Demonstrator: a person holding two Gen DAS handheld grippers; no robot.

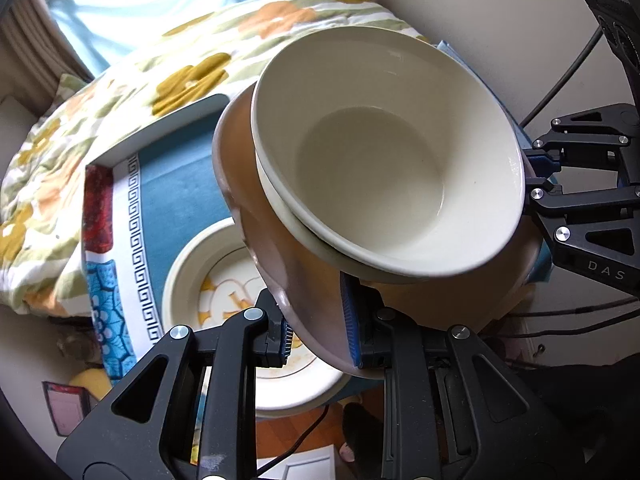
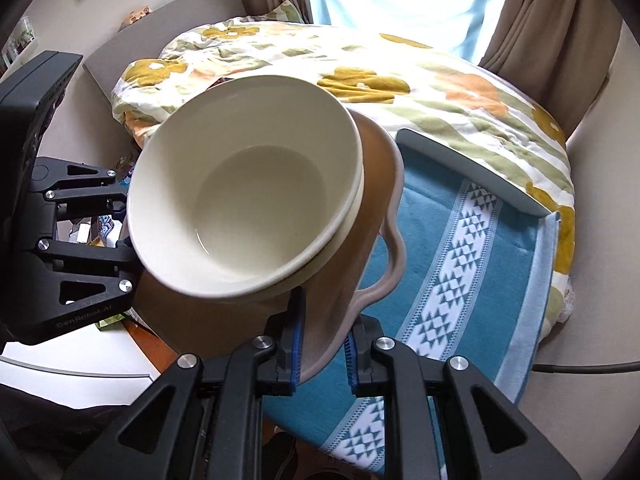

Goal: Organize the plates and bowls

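A pink wavy-rimmed plate (image 1: 276,264) (image 2: 378,184) hangs tilted in the air above the table. Two nested cream bowls (image 1: 384,160) (image 2: 248,184) rest on it. My left gripper (image 1: 318,332) is shut on the plate's near rim, and it shows at the left edge of the right wrist view (image 2: 124,216). My right gripper (image 2: 324,354) is shut on the opposite rim, and the left wrist view has it at the right (image 1: 534,174). Below the lifted stack, a cream plate with a yellow pattern (image 1: 216,280) lies on the blue cloth.
A blue patterned cloth (image 1: 180,184) (image 2: 460,240) covers the small table, which has a grey raised rim (image 2: 472,172) at its far side. Behind it lies a bed with a floral duvet (image 1: 120,92) (image 2: 320,60). Cables run along the wall at right (image 1: 568,72).
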